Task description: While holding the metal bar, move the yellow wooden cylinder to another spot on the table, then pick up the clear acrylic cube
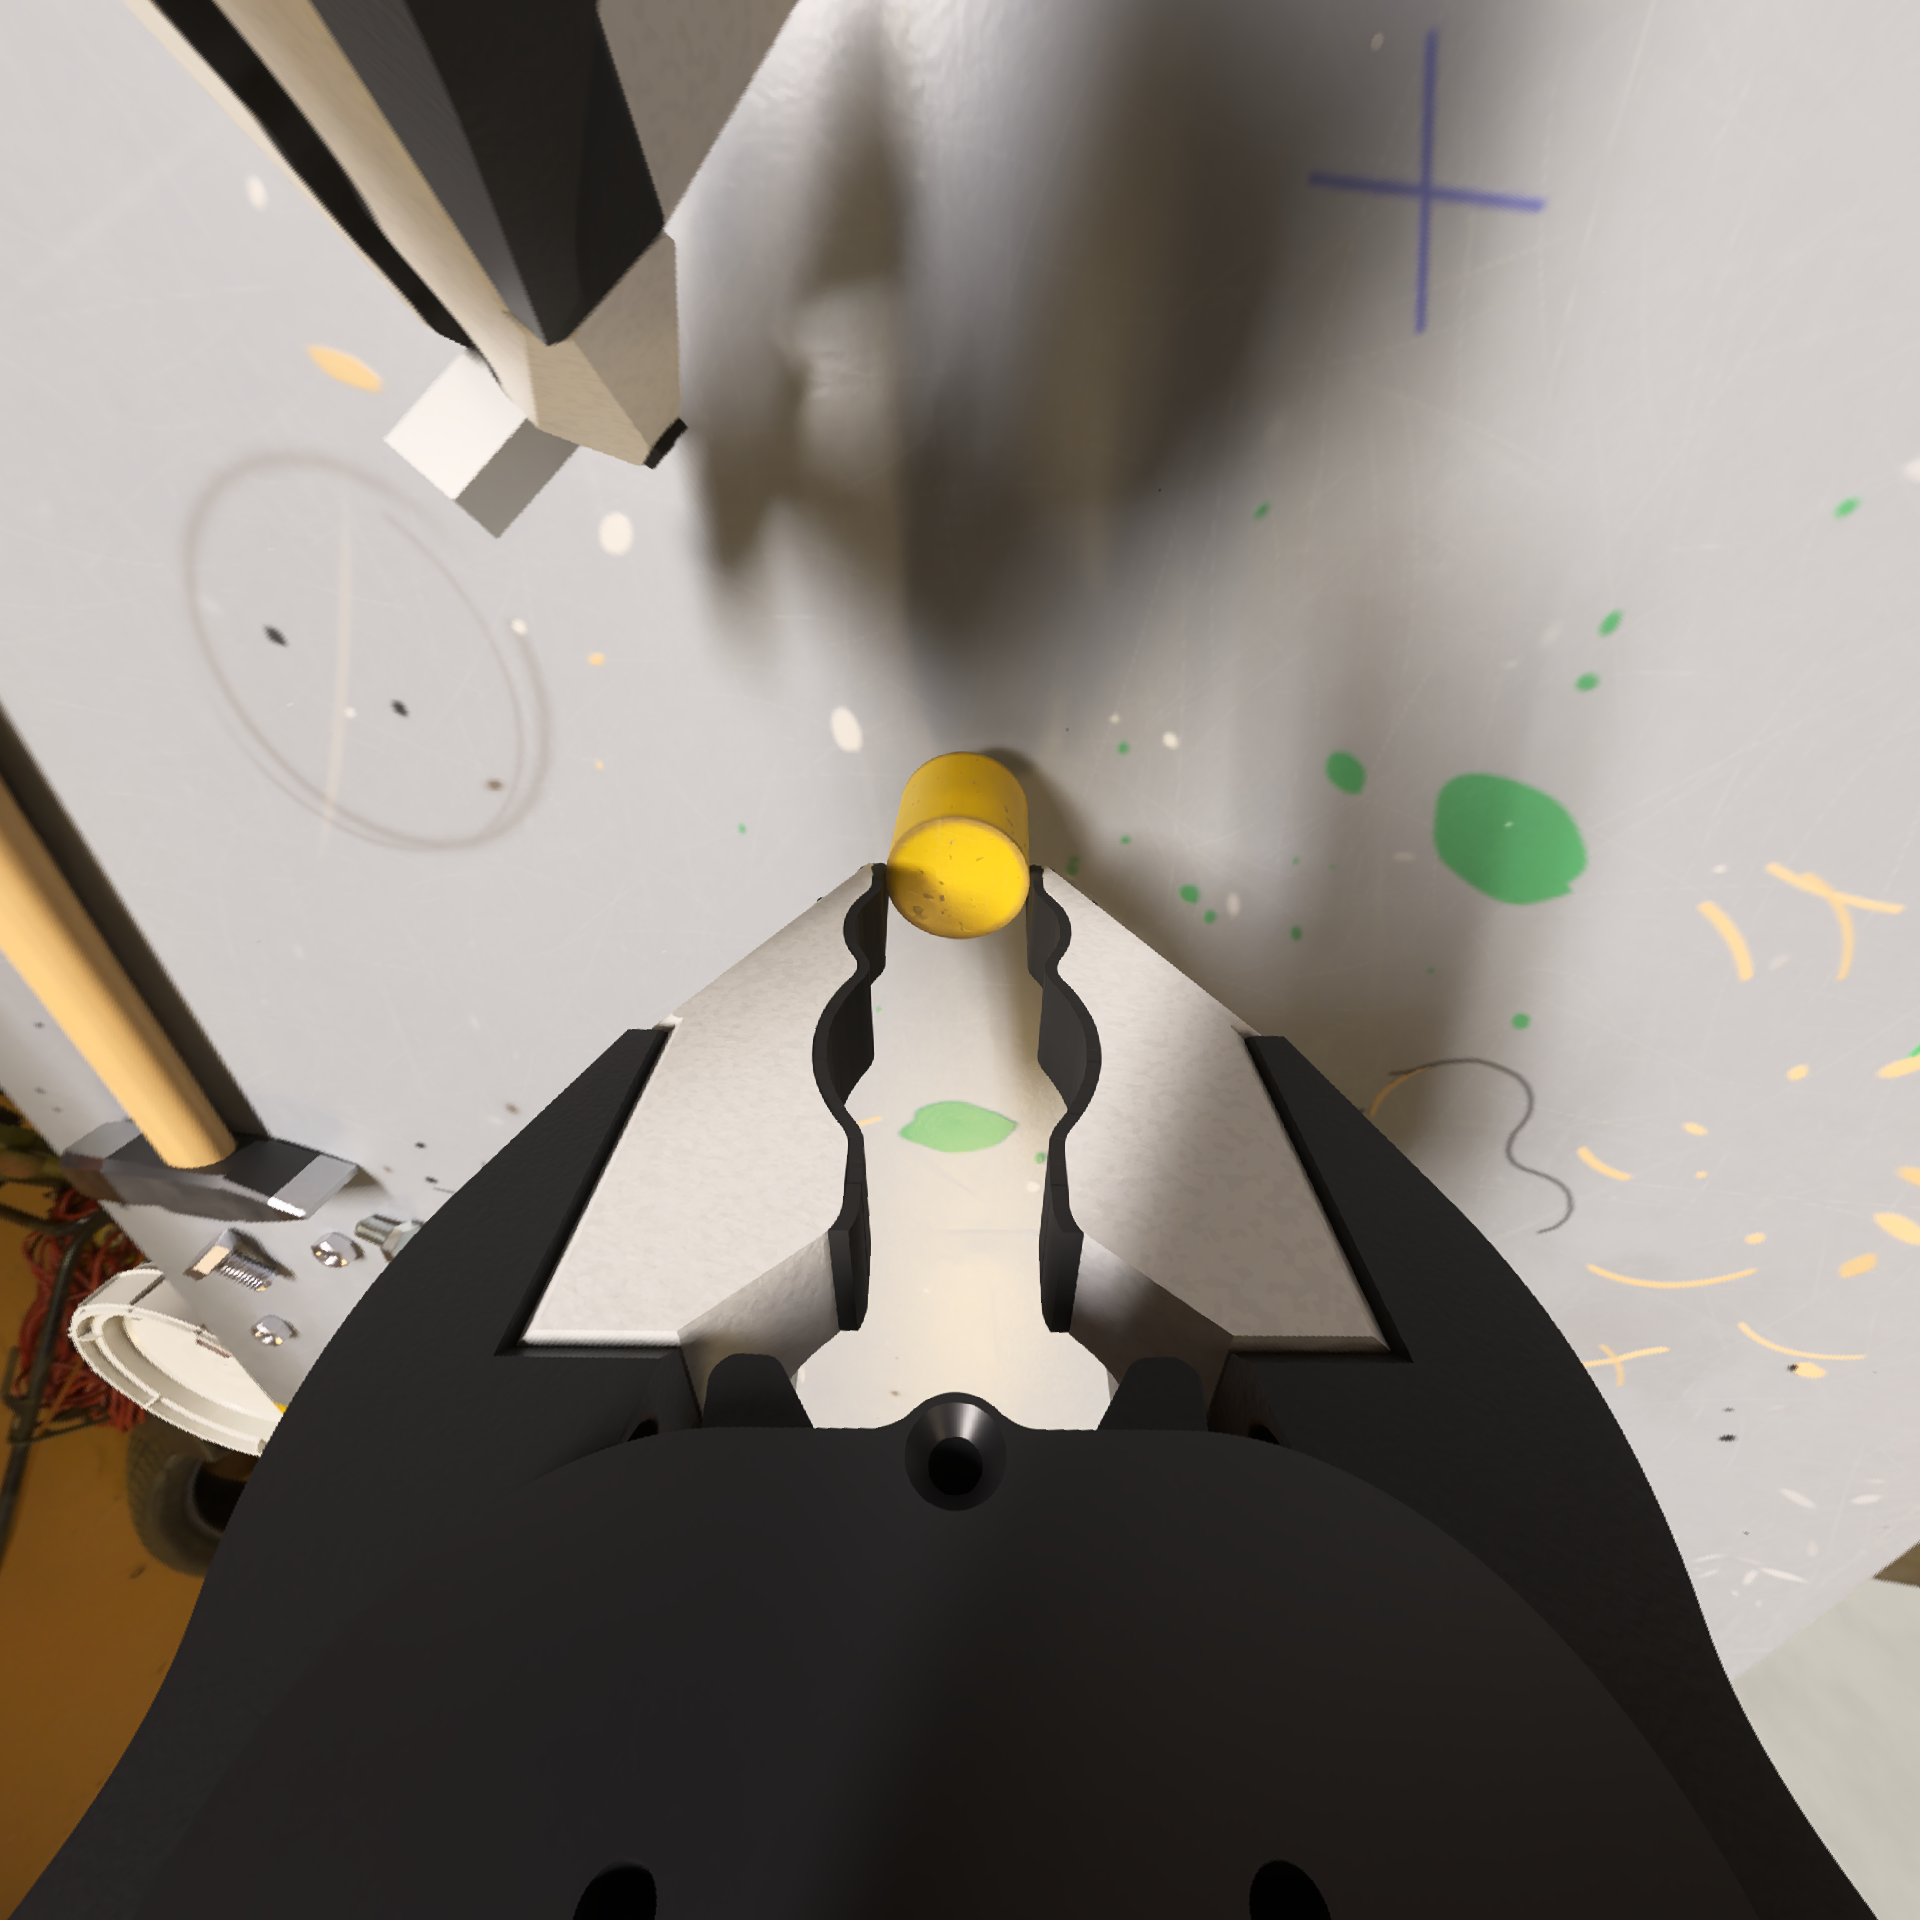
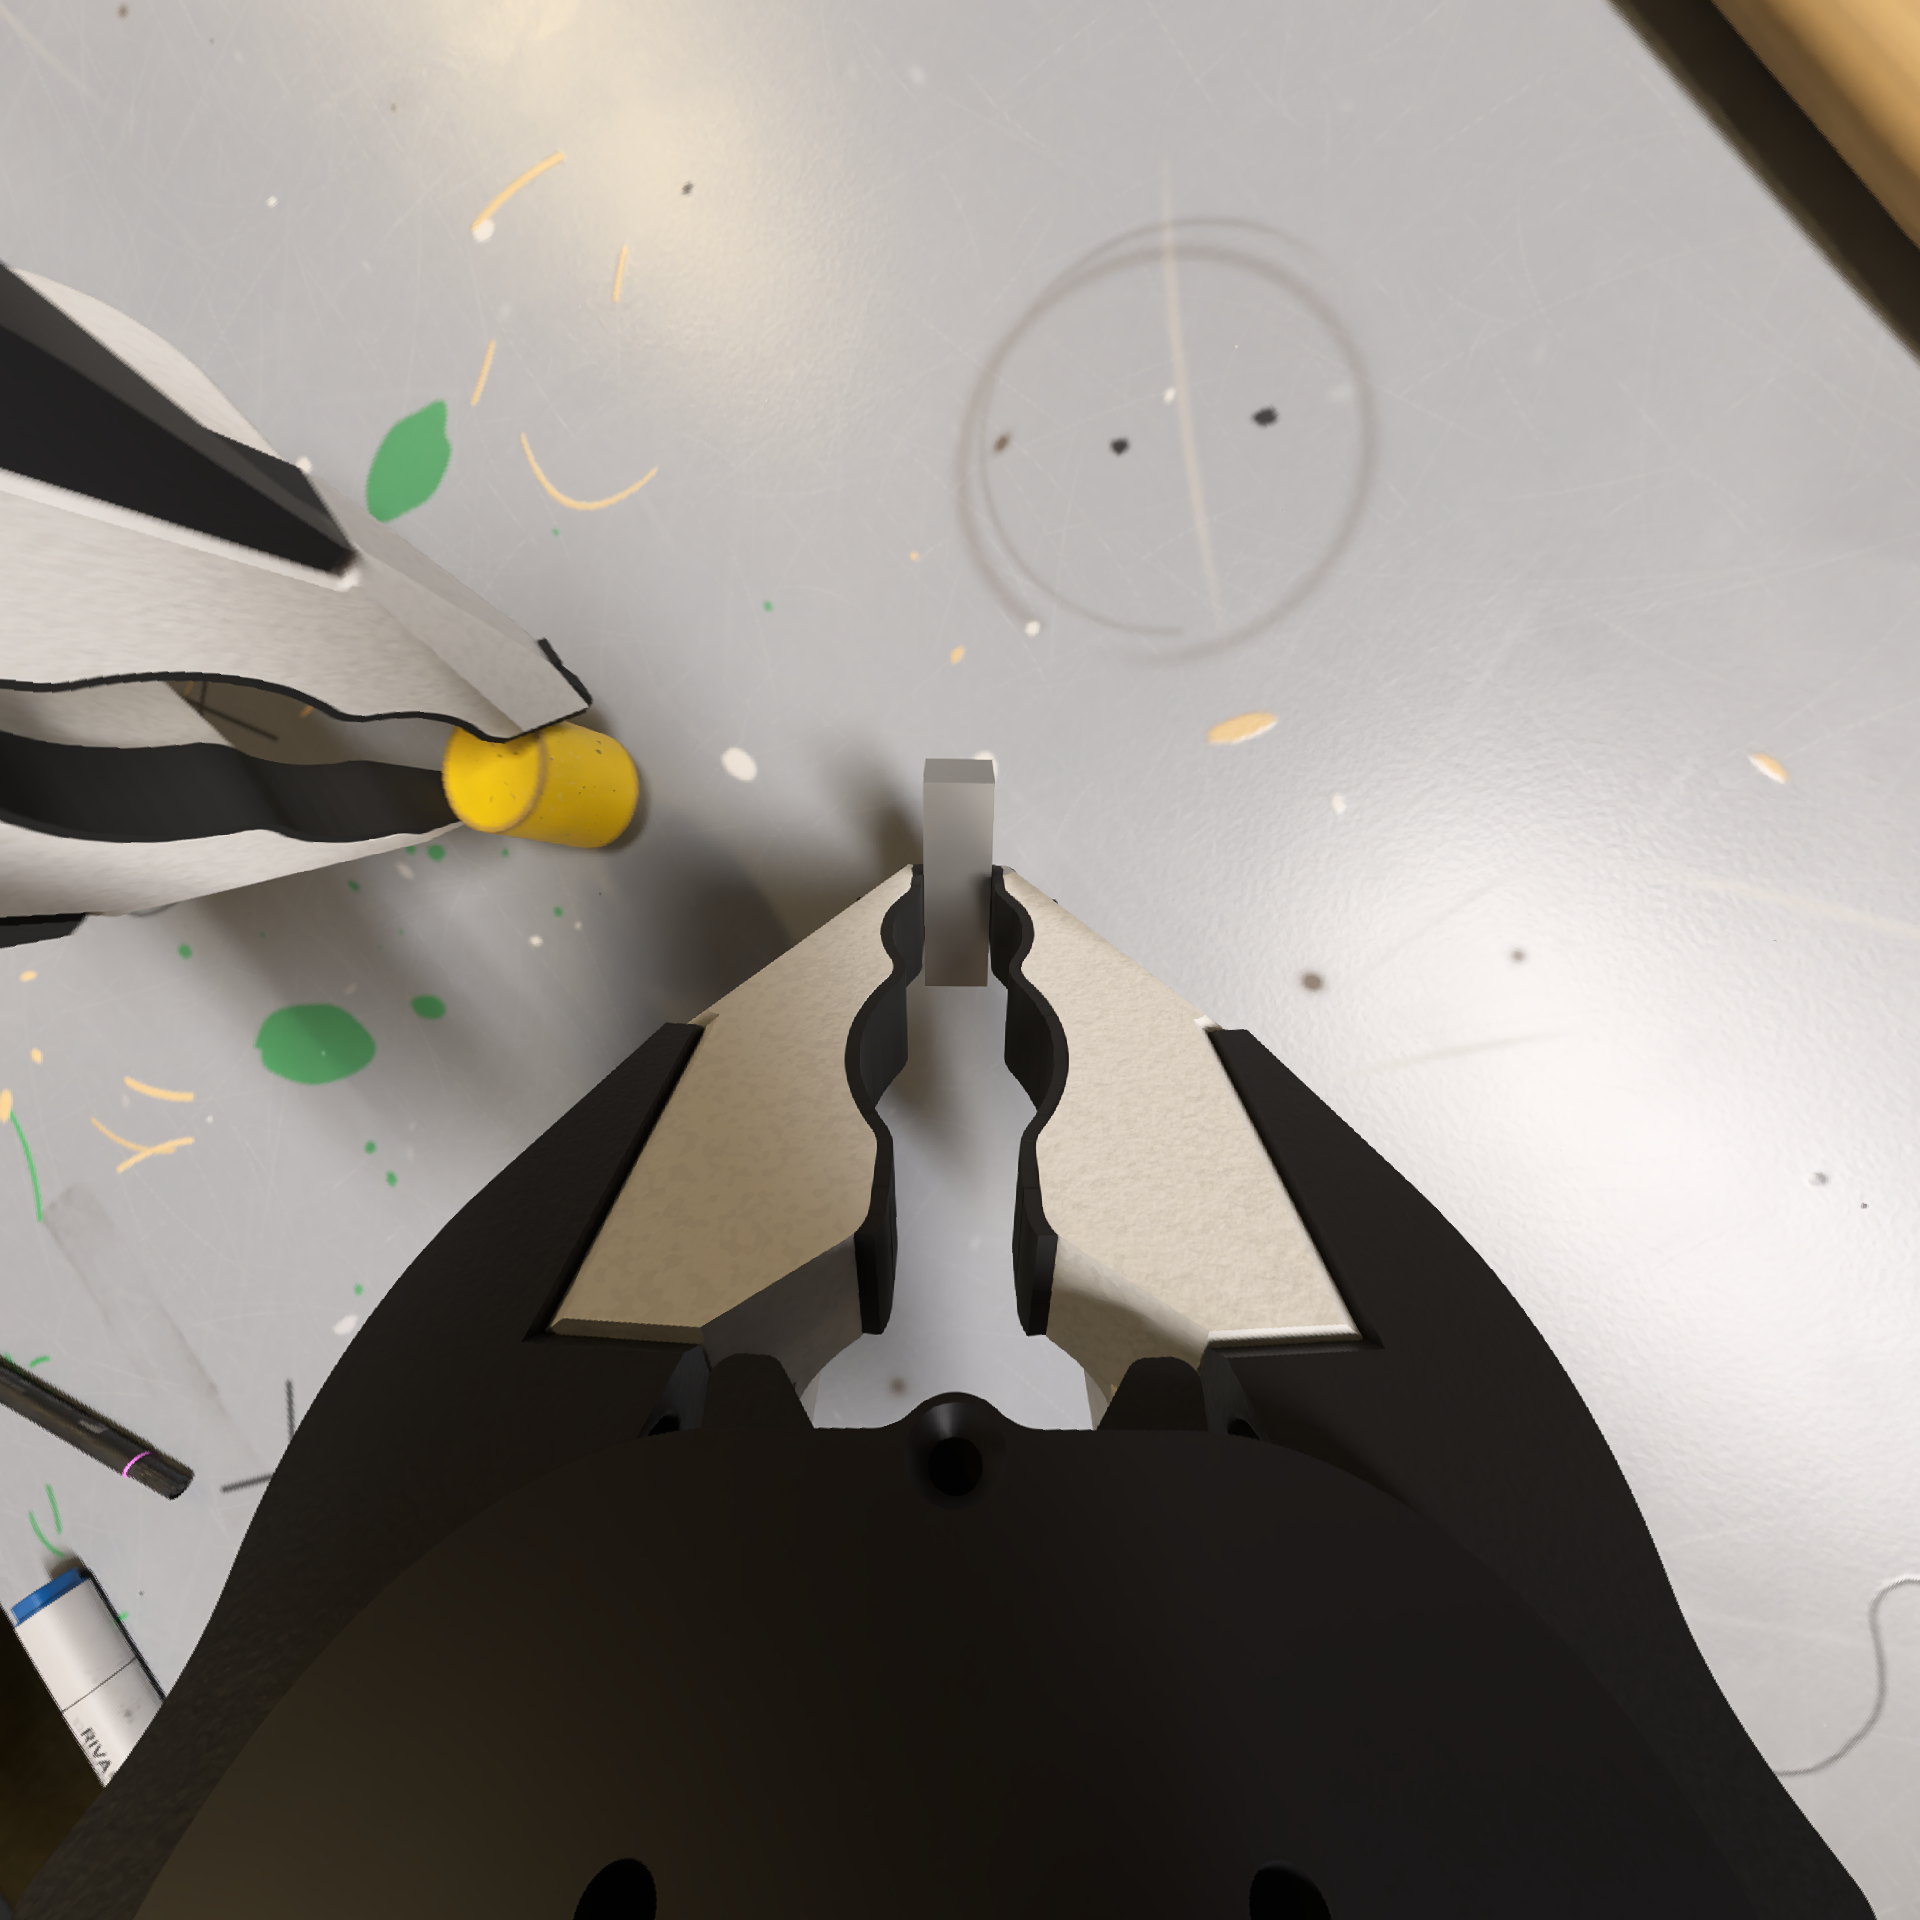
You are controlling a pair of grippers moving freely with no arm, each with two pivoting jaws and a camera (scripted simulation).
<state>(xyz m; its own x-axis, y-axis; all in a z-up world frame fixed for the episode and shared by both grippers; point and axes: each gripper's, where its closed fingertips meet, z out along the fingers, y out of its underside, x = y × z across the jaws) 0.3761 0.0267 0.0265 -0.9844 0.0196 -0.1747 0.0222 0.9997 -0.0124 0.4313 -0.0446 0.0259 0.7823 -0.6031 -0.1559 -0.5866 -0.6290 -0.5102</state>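
My left gripper (image 1: 956, 883) is shut on the yellow wooden cylinder (image 1: 961, 831), which lies on its side between the fingertips, low over the grey table (image 1: 1351, 623). The right wrist view shows this cylinder (image 2: 551, 784) at the left gripper's fingertips (image 2: 540, 686). My right gripper (image 2: 956, 883) is shut on the grey metal bar (image 2: 958, 821), held upright above the table. In the left wrist view that gripper (image 1: 592, 405) hangs at the upper left with the bar (image 1: 473, 457) sticking out. A faint glassy shape (image 1: 831, 343) in the shadow may be the clear cube.
A hammer with a wooden handle (image 1: 104, 1018) lies along the table's left edge, with bolts (image 1: 234, 1262) and a white lid (image 1: 156, 1361) near it. A black pen (image 2: 94, 1439) and a white marker (image 2: 83, 1683) lie at the lower left of the right wrist view.
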